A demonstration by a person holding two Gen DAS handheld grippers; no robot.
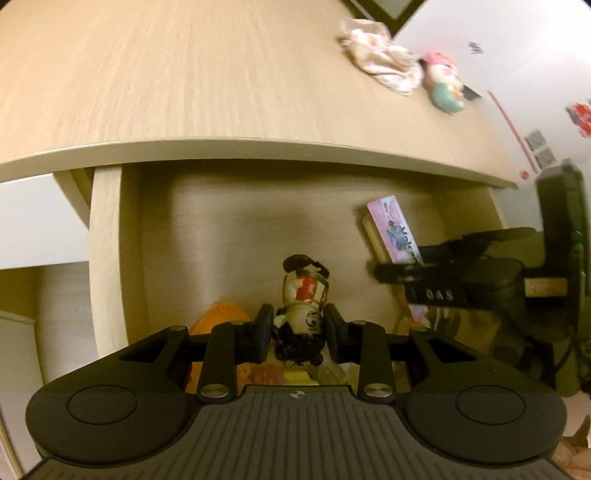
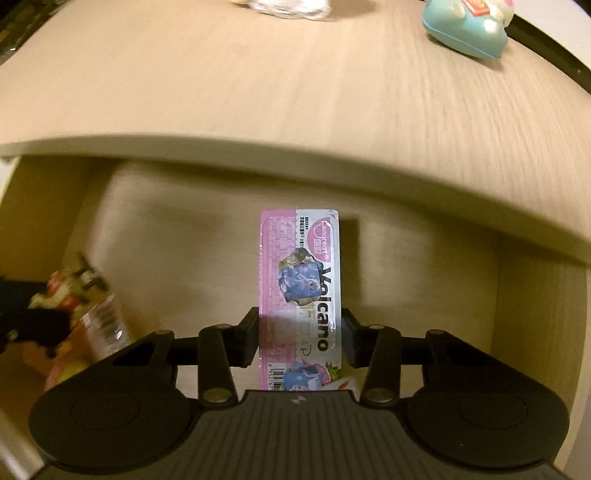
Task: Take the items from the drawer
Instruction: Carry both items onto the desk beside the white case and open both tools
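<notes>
The drawer (image 1: 240,229) stands open under the desk's front edge. My left gripper (image 1: 299,332) is shut on a small doll figure (image 1: 304,295) with dark hair and a red-and-white body, held above the drawer's contents. That doll (image 2: 70,295) shows blurred at the left of the right wrist view, beside the left gripper (image 2: 33,321). My right gripper (image 2: 300,336) is closed around a long pink and silver "Volcano" packet (image 2: 299,277), both pads against its long edges. From the left wrist view the right gripper (image 1: 399,273) is at the drawer's right side, on the packet (image 1: 395,229).
Under the doll lie an orange item (image 1: 218,314) and other small things in the drawer. On the wooden desk top (image 1: 184,74) sit a crumpled pale cloth (image 1: 380,59) and a pink and teal plush toy (image 1: 443,81), its teal base (image 2: 465,26) near the far edge.
</notes>
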